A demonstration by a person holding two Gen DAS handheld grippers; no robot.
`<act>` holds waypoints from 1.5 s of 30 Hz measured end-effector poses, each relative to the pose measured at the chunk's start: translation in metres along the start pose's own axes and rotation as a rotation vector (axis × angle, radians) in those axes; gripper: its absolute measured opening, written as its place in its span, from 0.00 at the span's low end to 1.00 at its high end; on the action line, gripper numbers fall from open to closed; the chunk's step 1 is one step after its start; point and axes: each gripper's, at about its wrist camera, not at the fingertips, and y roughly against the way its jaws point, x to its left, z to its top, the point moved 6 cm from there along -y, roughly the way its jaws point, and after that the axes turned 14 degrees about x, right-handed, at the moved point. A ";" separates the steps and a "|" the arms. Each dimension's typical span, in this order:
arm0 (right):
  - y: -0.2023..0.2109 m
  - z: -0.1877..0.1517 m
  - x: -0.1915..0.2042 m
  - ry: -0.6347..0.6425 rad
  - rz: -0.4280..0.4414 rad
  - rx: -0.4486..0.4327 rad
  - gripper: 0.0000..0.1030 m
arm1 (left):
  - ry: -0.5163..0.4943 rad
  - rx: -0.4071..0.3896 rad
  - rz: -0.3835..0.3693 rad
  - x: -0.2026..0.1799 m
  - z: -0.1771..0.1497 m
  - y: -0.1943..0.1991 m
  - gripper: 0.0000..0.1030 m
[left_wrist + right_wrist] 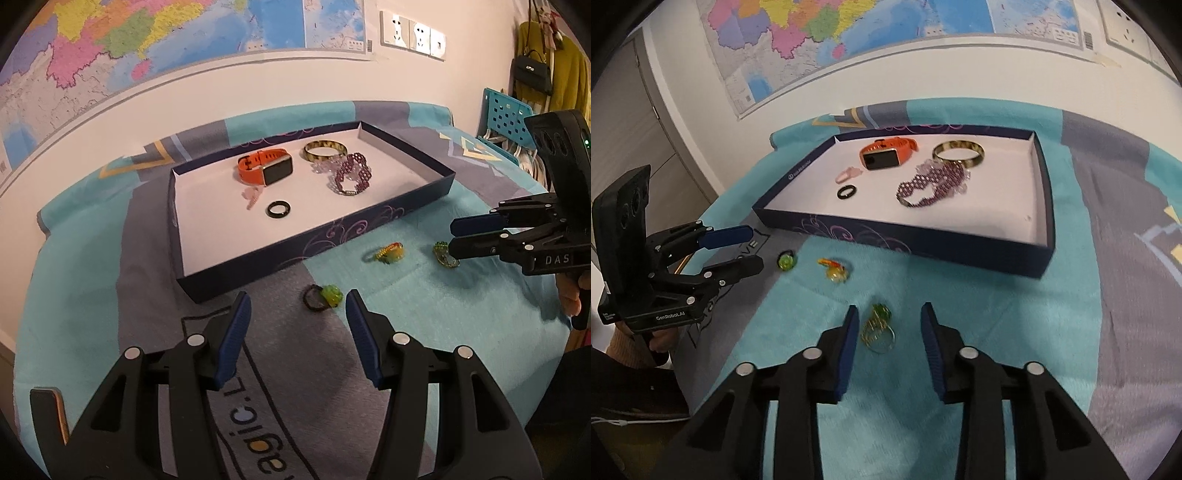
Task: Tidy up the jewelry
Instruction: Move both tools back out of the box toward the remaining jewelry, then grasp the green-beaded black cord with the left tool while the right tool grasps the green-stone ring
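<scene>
A green-and-gold beaded ring (878, 328) is shown lying on the teal blanket (960, 280), framed between the parted fingers of the right gripper (890, 345) and touched by neither. Bare blanket separates it from the near wall of the navy tray (923, 245). Two more rings, one yellow-orange (835, 271) and one green-topped (786, 260), lie to its left on the blanket, the latter just ahead of the left gripper (295, 332), which is held low and spread apart, gripping nothing. Inside the tray are seen an orange watch (886, 155), a gold bangle (958, 152), a purple beaded bracelet (932, 184), a black ring (846, 192) and a small pink piece (847, 173)
</scene>
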 end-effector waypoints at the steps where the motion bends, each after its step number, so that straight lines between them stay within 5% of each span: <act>1: 0.000 -0.001 -0.001 -0.003 0.000 0.000 0.29 | -0.003 0.002 -0.003 -0.001 0.000 -0.001 0.51; 16: -0.006 -0.001 0.001 -0.007 0.016 0.004 0.16 | -0.002 0.035 -0.015 -0.006 0.004 -0.013 0.51; 20: -0.007 0.001 0.003 -0.007 0.028 0.005 0.05 | 0.001 0.046 -0.022 -0.006 0.005 -0.016 0.50; 33: 0.015 0.004 -0.007 -0.055 0.064 -0.056 0.04 | 0.002 0.054 -0.055 -0.007 0.005 -0.018 0.45; 39: 0.011 0.007 -0.002 -0.049 0.077 -0.055 0.04 | 0.011 0.080 -0.055 -0.006 0.006 -0.025 0.28; 45: 0.009 0.007 -0.001 -0.051 0.084 -0.053 0.04 | 0.012 0.078 -0.072 -0.008 0.006 -0.024 0.32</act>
